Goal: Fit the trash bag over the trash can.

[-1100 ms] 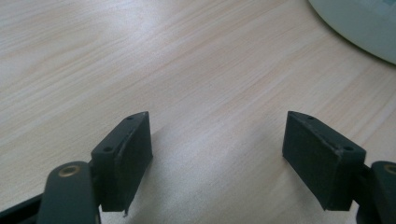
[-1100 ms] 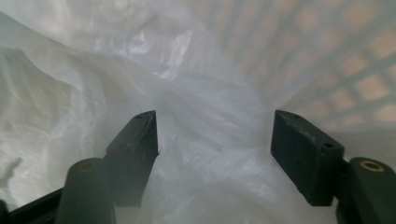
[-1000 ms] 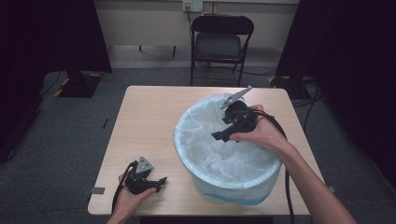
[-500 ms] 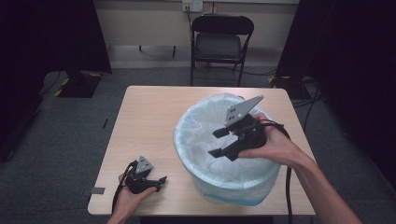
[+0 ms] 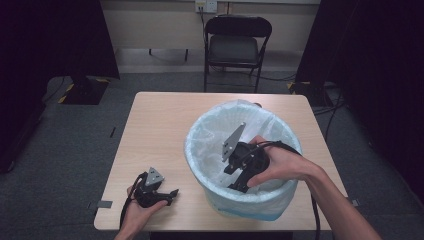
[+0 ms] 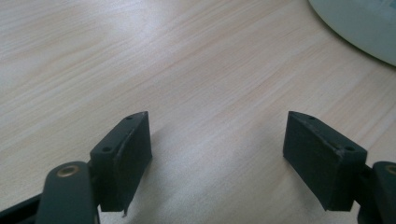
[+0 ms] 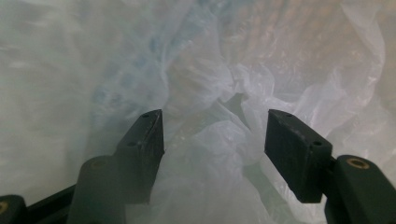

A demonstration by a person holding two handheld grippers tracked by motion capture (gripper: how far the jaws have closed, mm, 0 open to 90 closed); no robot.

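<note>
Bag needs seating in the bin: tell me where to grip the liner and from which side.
Pinch a raised fold of the plastic liner low inside the bin, coming from above with the right gripper: its open jaws already straddle a loose crease there.

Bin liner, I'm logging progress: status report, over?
Right gripper open inside the clear plastic bin liner, jaws just closing, nothing gripped. Left gripper open, resting on the light wooden table. Nothing obstructing.
</note>
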